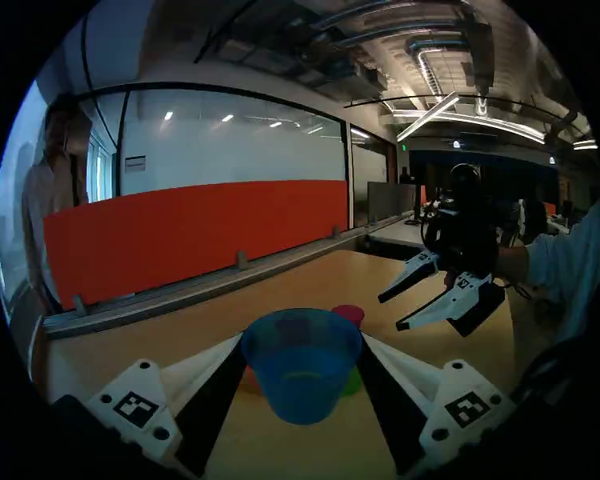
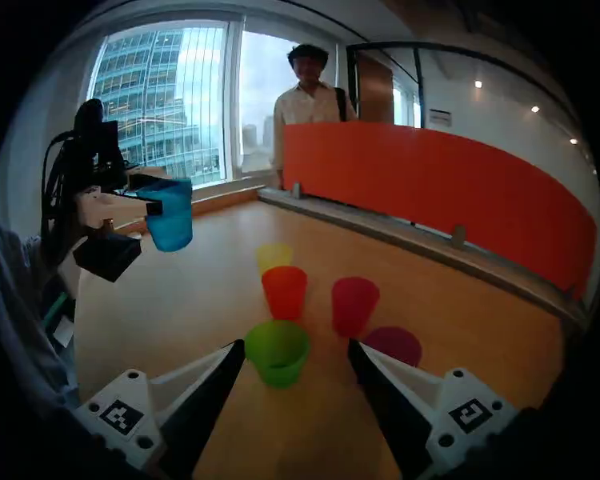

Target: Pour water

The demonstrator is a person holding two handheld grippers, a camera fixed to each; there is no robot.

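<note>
A translucent blue cup (image 1: 302, 364) is held upright above the wooden table (image 1: 300, 280), with my left gripper (image 1: 302, 344) shut on its sides. From the right gripper view the same blue cup (image 2: 169, 214) hangs at the left in the left gripper (image 2: 144, 206). My right gripper (image 2: 294, 346) is open, and a green cup (image 2: 277, 352) stands on the table between its fingertips, untouched. In the left gripper view the right gripper (image 1: 390, 314) hovers open to the right, beyond the blue cup.
More cups stand on the table (image 2: 180, 296): orange (image 2: 285, 291), yellow (image 2: 274, 256), red (image 2: 354, 304) and a purple one (image 2: 394, 346). An orange partition (image 2: 460, 192) runs along the table's far edge. A person (image 2: 308, 104) stands behind it by the windows.
</note>
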